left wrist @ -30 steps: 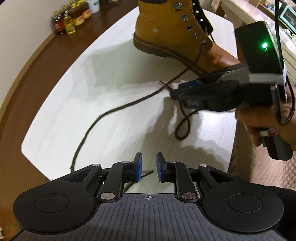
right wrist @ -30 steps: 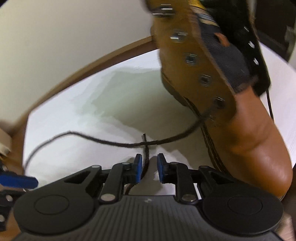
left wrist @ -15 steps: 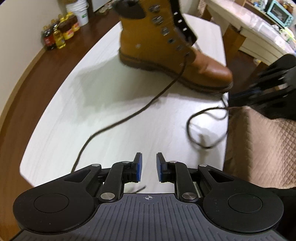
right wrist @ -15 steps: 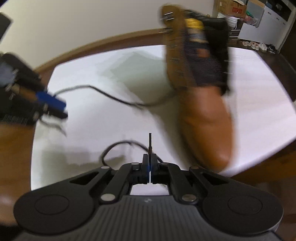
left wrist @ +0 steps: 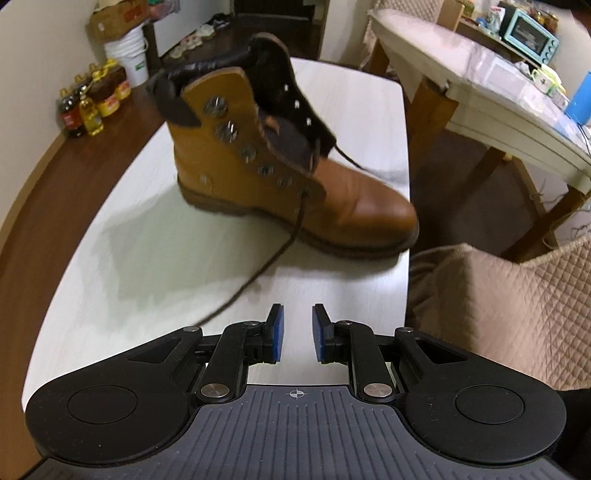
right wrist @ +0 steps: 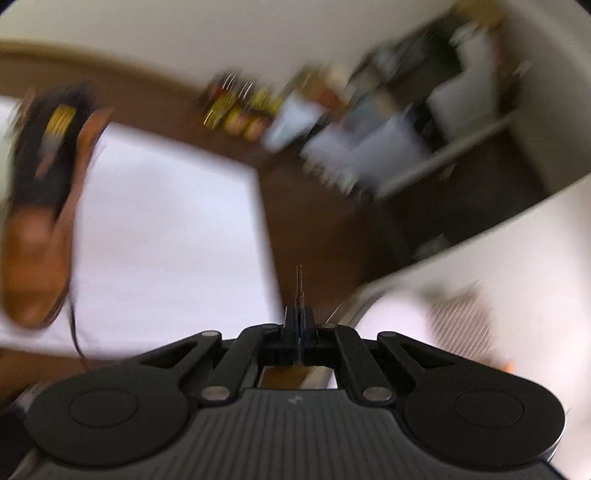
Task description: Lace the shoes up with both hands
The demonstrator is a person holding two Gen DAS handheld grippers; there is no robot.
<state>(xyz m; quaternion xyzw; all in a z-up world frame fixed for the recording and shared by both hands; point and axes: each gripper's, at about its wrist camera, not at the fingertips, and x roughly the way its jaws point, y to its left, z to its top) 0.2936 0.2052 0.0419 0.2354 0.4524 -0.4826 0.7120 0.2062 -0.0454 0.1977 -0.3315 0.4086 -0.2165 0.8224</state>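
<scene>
Tan leather boot (left wrist: 295, 184) standing upright on the white table (left wrist: 147, 258), its toe toward the table's right edge and its dark tongue and collar open at the top; metal eyelets and hooks run down the near flank. A dark shoelace (left wrist: 273, 254) leaves the lowest eyelet on that flank and trails across the tabletop toward the left gripper (left wrist: 297, 334), passing to the left of its fingers without touching them. The left gripper's blue pads (left wrist: 277, 332) stand apart with bare tabletop between them; nothing is held. In the right wrist view, heavily blurred, the right gripper (right wrist: 299, 323) has its jaws pressed together on the lace end (right wrist: 300, 284), whose stiff tip projects straight out beyond the fingertips. The boot (right wrist: 40, 206) appears at the left margin of that view, seen from above the toe, with a strand of lace hanging past the table edge below it. Beside the table in the left wrist view: a quilted beige chair cover (left wrist: 509, 314), a second pale table (left wrist: 480, 85) bearing a teal toaster oven (left wrist: 532, 27), and a row of oil bottles (left wrist: 92, 107) with a white bucket (left wrist: 129, 55) on the dark floor.
</scene>
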